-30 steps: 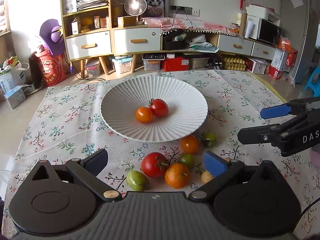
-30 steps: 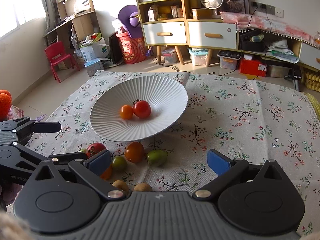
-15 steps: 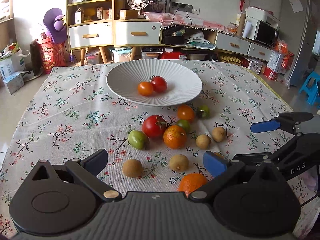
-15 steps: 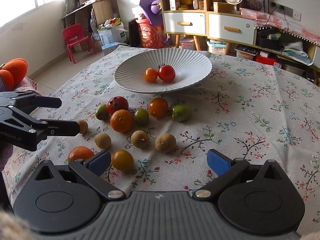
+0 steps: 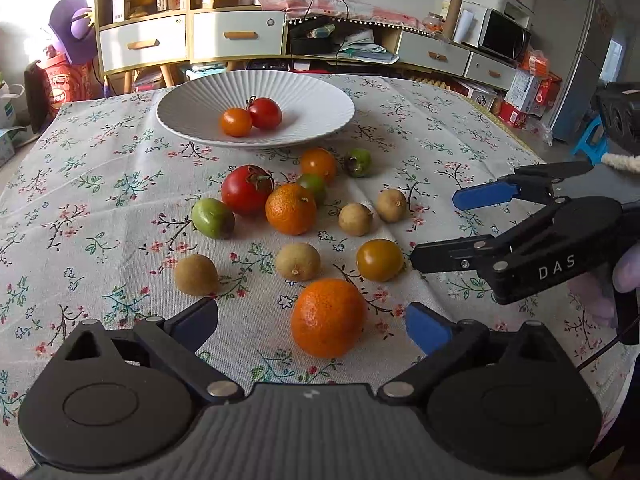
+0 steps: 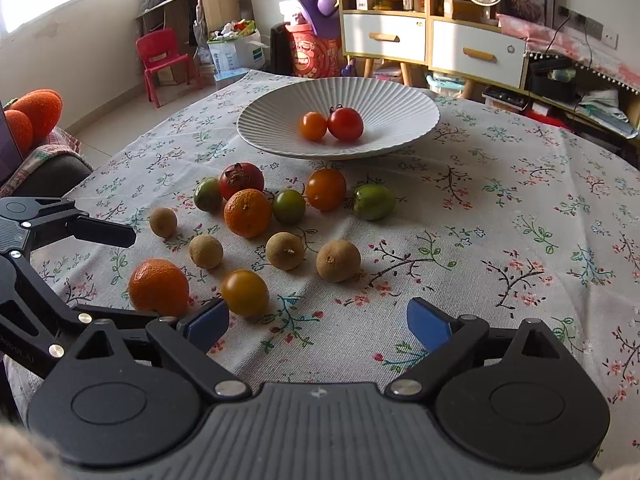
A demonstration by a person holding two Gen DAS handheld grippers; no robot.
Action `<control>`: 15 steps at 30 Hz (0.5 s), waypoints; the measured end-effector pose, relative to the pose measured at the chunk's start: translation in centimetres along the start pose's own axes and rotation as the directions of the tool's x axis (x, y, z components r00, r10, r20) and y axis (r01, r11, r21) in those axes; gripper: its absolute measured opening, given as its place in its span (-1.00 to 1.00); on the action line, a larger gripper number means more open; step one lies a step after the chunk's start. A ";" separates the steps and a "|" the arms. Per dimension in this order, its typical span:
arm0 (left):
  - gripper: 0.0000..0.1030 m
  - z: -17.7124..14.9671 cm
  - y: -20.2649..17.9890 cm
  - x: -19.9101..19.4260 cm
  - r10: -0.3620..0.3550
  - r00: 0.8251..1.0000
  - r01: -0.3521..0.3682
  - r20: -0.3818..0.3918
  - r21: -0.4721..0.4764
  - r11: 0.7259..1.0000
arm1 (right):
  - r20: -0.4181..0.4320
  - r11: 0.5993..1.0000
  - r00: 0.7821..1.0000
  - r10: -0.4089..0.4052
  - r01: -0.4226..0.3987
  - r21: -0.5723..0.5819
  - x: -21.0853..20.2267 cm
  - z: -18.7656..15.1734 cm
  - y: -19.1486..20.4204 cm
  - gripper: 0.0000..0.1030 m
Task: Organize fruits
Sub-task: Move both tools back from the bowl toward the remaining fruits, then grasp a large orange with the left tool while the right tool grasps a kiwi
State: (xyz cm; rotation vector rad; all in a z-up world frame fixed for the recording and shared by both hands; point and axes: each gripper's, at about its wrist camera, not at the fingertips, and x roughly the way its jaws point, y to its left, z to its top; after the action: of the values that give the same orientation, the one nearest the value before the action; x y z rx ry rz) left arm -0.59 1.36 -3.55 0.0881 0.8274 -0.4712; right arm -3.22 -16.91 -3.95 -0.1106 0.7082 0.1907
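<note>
Fruit lies loose on a flowered tablecloth (image 5: pixel 120 184), in front of a white ribbed bowl (image 5: pixel 320 92). Bowl holds 2 pieces touching each other: a red tomato (image 5: pixel 265 112) and a small orange tomato (image 5: pixel 236 121).

On the cloth, nearest the bowl: an orange tomato (image 5: pixel 318 165), a green fruit with a dark end (image 5: pixel 357 162), a large red tomato (image 5: pixel 246 189), a small green tomato (image 5: pixel 313 186) tucked behind a tangerine (image 5: pixel 291 209). Another green fruit (image 5: pixel 212 218) sits just beside the large red tomato. 4 brown, rough-skinned round fruits (image 5: pixel 355 219) are scattered in the middle. Closer in: a yellow-brown tomato (image 5: pixel 379 260) and a second, bigger tangerine (image 5: pixel 327 317).

Left gripper (image 5: pixel 312 322) hangs low over the cloth, jaws spread wide, the bigger tangerine between the fingers; pads do not press on it.

Right gripper (image 6: pixel 318 320) has jaws wide but just closing a little, nothing clamped. Yellow-brown tomato sits just ahead of its left finger (image 6: pixel 208 322), not gripped. Seen from the left camera, the tip of its lower finger reaches close to that tomato. A gloved hand (image 5: pixel 612 280) holds it.
</note>
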 end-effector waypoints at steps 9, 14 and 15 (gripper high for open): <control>0.32 0.0 0.5 0.6 -0.034 0.999 0.032 -0.041 -0.054 0.998 | -0.009 0.997 1.000 -0.030 0.031 0.075 0.9 1.0 -2.4 0.51; 0.02 0.3 0.8 0.5 -0.043 0.998 0.039 -0.042 -0.074 0.996 | -0.025 0.996 0.999 -0.027 0.029 0.086 1.5 1.4 -3.0 0.31; -0.02 0.3 0.7 0.5 -0.043 0.998 0.040 -0.043 -0.075 0.996 | -0.025 0.996 0.999 -0.027 0.029 0.084 1.5 1.4 -3.0 0.28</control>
State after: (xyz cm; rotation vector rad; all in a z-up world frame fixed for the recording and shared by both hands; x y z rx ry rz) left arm 0.27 1.75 -3.76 0.0137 0.8912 -0.4784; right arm -0.59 -19.36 -3.77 -0.0421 0.7373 0.1322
